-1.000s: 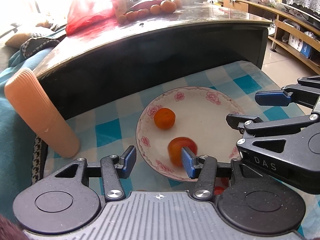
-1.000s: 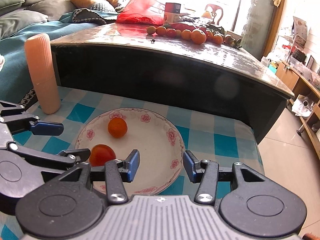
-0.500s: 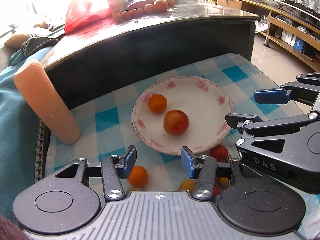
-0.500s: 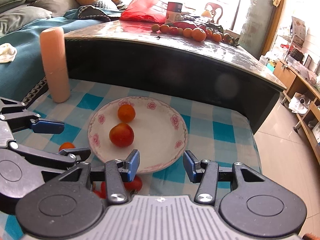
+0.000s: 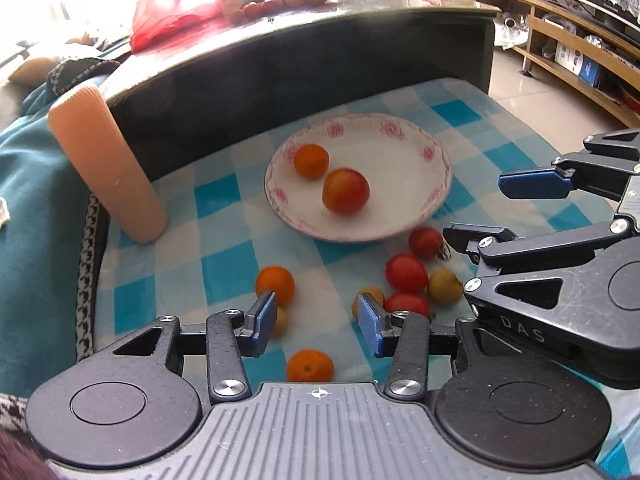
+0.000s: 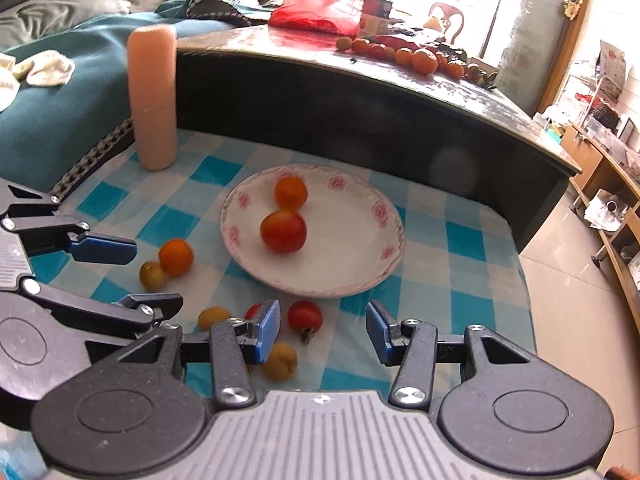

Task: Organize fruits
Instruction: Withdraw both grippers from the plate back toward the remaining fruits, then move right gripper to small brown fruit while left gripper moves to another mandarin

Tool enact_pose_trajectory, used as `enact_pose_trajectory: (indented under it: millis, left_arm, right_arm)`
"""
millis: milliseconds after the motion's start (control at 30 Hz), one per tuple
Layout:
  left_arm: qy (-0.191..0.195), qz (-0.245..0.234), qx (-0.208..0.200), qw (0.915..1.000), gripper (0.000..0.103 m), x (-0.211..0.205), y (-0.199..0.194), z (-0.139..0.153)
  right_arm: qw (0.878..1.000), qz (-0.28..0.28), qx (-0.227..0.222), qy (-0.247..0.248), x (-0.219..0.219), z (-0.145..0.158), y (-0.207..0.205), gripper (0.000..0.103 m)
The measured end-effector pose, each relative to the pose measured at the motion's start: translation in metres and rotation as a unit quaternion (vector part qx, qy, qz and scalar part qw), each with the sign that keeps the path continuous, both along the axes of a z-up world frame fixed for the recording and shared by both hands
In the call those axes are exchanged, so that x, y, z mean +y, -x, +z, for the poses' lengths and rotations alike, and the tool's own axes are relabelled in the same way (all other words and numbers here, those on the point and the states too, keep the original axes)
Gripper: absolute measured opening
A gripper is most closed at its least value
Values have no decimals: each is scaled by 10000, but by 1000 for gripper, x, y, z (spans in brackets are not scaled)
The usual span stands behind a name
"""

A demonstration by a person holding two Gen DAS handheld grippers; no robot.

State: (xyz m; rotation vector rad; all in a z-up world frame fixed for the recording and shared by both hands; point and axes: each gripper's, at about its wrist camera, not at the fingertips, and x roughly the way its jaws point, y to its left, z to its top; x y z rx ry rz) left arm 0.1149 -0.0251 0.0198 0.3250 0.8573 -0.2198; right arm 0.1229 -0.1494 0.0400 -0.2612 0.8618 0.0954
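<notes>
- Left tool (image 5: 316, 322): released, blue pads apart, nothing between them; hovers over the near part of the checked cloth (image 5: 224, 200).
- Right tool (image 6: 322, 330): also released, empty, held over the near edge of the cloth; it shows at the right of the left wrist view.
- Floral-rimmed plate (image 5: 436, 160) sits mid-cloth. Two fruits in it: a small orange one (image 5: 311, 161) on the far left side, and a larger red-orange one (image 5: 345, 191) just nearer, touching or almost touching it.
- Loose fruit on the cloth, near side of the plate: an orange fruit (image 5: 275, 283) with a small yellow one (image 5: 279, 322) beside it to the left; a cluster of red tomatoes (image 5: 406, 274) and a yellowish fruit (image 5: 444, 286) to the right; one orange fruit (image 5: 310, 366) nearest the left tool's body.
- Peach ribbed cylinder (image 6: 153, 98) stands upright at the far left corner of the cloth.
- Dark tabletop (image 6: 400, 92) behind carries a row of oranges (image 6: 424, 60) and a red plastic bag (image 6: 316, 4).
</notes>
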Motion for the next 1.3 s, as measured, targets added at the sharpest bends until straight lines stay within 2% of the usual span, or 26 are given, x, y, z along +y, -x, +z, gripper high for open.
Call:
enact_pose_trajectory:
  millis: [700, 967, 1300]
  left_arm:
    - [-142, -105, 149, 9997, 49, 4, 9, -9]
    - [-151, -36, 251, 9996, 49, 4, 3, -14]
    - [-213, -104, 322, 9992, 50, 1, 0, -20]
  right_arm:
    - [9996, 169, 216, 21, 8, -9, 5, 63]
    - [9977, -52, 595, -311, -1, -17, -6, 63]
    - [9972, -37, 718, -212, -1, -26, -9, 63]
